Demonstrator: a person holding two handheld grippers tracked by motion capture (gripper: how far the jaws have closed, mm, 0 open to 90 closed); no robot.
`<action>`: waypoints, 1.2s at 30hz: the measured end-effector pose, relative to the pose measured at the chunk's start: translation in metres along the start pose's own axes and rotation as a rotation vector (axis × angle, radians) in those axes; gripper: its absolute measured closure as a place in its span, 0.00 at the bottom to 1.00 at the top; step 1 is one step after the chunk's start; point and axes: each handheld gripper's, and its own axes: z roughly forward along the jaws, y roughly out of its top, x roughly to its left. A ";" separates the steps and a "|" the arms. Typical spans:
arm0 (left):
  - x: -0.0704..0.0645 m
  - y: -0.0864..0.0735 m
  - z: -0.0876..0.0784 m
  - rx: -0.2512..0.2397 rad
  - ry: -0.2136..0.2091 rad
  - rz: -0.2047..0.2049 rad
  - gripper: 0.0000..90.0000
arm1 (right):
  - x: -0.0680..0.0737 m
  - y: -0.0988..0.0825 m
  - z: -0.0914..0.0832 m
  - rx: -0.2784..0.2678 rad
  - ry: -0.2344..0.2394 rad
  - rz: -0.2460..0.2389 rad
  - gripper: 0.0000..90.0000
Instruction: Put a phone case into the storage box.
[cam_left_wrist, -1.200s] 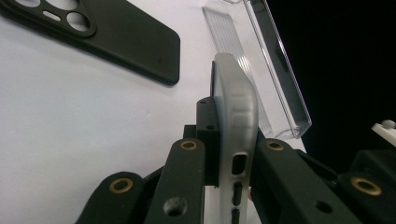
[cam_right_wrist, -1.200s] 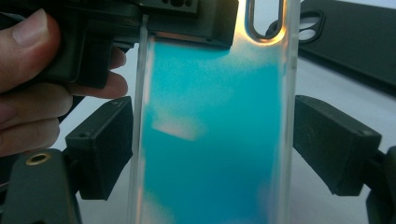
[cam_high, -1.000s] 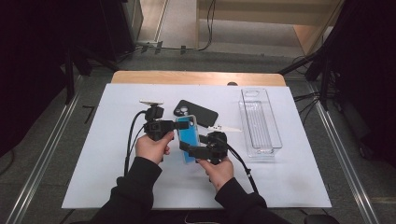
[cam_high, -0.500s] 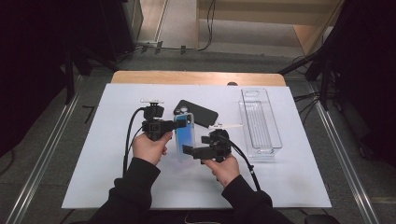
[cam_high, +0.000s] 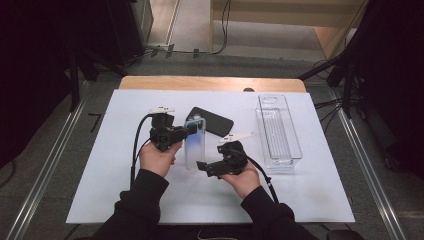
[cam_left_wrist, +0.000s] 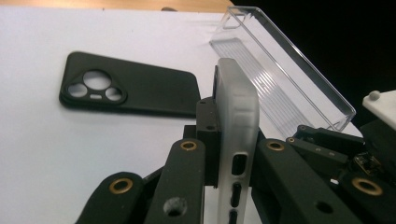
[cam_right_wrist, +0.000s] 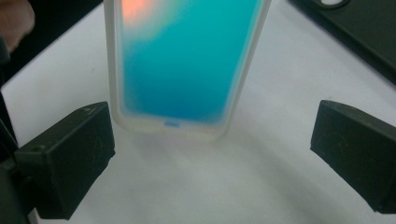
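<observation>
A phone in a frosted clear case (cam_high: 195, 145) is held above the white mat by my left gripper (cam_high: 192, 129), whose jaws are shut on its long edges. In the left gripper view the phone (cam_left_wrist: 238, 112) stands edge-on between the jaws of the left gripper (cam_left_wrist: 233, 136). My right gripper (cam_high: 202, 167) sits just below the phone's lower end with its jaws wide open. In the right gripper view the phone's blue screen (cam_right_wrist: 187, 60) lies just ahead of the right gripper (cam_right_wrist: 210, 144), touching neither pad (cam_right_wrist: 70, 149). A black phone case (cam_high: 213, 121) lies flat on the mat behind.
A clear plastic tray (cam_high: 278, 131) stands on the right of the white mat (cam_high: 300, 195); in the left gripper view the tray (cam_left_wrist: 280, 79) is behind the phone and the black case (cam_left_wrist: 135, 88) is to its left. The black case's corner (cam_right_wrist: 359, 28) lies beyond my right jaw.
The phone has tilted in my left gripper, so its blue screen now looks pale from above. The right gripper now sits a little below the phone's end.
</observation>
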 end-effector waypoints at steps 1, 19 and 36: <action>-0.001 0.000 0.000 -0.012 0.000 0.013 0.94 | 0.001 0.000 0.001 0.008 -0.003 -0.012 0.00; -0.004 -0.009 0.003 -0.079 -0.018 0.053 0.95 | 0.003 0.004 0.001 0.048 -0.043 -0.071 0.00; -0.020 -0.016 0.013 -0.058 -0.053 0.048 0.95 | 0.008 0.019 -0.017 -0.075 -0.063 0.017 0.00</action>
